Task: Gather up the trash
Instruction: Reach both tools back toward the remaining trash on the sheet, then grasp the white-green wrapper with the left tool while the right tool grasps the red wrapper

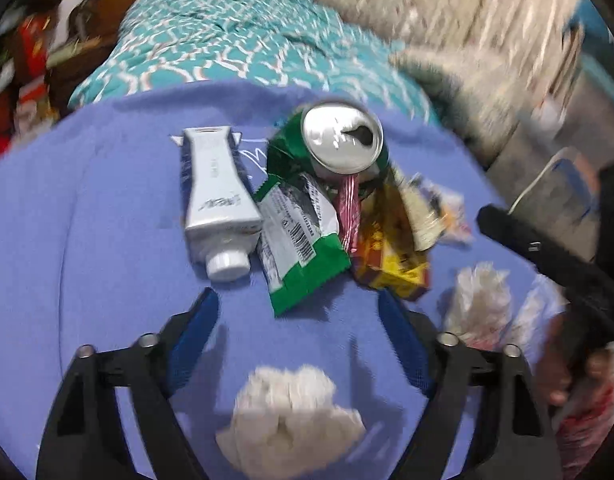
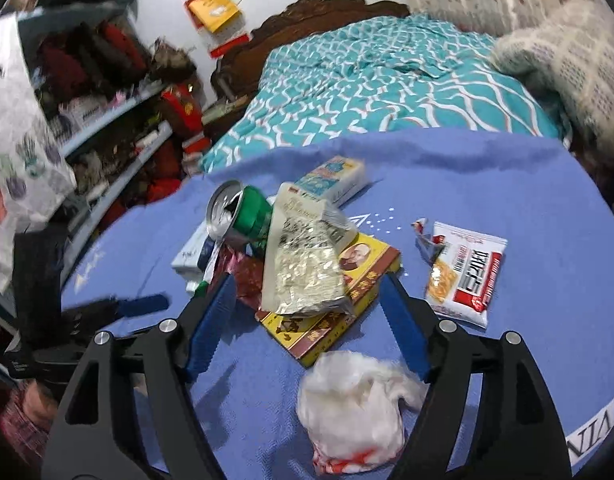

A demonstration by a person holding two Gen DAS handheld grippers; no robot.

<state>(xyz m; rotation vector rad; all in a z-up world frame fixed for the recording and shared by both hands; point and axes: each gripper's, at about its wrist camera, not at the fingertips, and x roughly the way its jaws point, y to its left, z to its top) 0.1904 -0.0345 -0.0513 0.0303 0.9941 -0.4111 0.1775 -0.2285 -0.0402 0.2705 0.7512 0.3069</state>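
Blue-padded fingers point(image 1: 195, 320) of the left gripper point(image 1: 299, 312) stand spread over the purple cloth point(image 1: 107, 220), pinching nothing. A crumpled white tissue point(image 1: 291, 416) lies on the cloth near the camera, low between the black arms, apart from the pads. Beyond the fingertips, left to right: a white tube point(image 1: 219, 200) with its cap toward the near side, a green wrapper point(image 1: 299, 248) touching it, a crushed green can point(image 1: 343, 136) propped on the pile at the far side, and a red-yellow packet point(image 1: 391, 256). Another white wad point(image 1: 479, 300) lies further right.

Right gripper point(image 2: 307, 292): fingers likewise spread, gripping nothing. Between and just beyond them sits the heap, the can point(image 2: 239, 216) on the left, a silvery foil bag point(image 2: 307, 264) lying over a flat yellow-red box point(image 2: 347, 312). A white crumpled bag point(image 2: 355, 404) lies near, just beside the right finger. Right of the heap, apart, is a red-white snack packet point(image 2: 463, 276). Teal bedding point(image 2: 387, 92) lies at the far side.
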